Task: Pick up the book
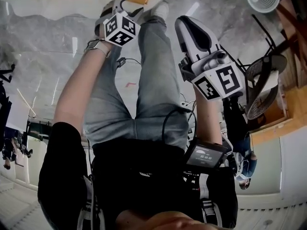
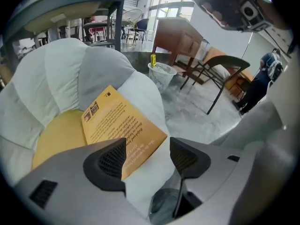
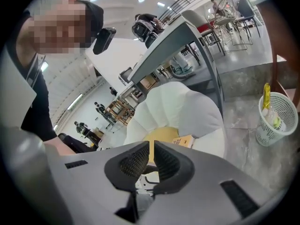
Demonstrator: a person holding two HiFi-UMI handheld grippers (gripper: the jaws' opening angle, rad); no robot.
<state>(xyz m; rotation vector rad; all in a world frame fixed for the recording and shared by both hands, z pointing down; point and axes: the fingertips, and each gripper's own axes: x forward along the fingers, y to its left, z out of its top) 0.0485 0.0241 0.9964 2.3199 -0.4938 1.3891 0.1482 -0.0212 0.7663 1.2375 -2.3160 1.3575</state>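
Left gripper (image 2: 147, 157): fingers apart, lined up on the book (image 2: 119, 125) lying on the chair (image 2: 65, 69), ready to grasp. Right gripper (image 3: 151, 161): fingers together, empty.

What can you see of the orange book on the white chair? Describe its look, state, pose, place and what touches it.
The book is thin, with an orange-yellow cover that looks like card. The side facing up carries lines of dark print and a barcode by one corner. It is closed and lies partly on the yellow seat cushion, partly on the white padded chair. Its near corner is hidden behind the left gripper, whose jaws stand apart; nothing grips it.
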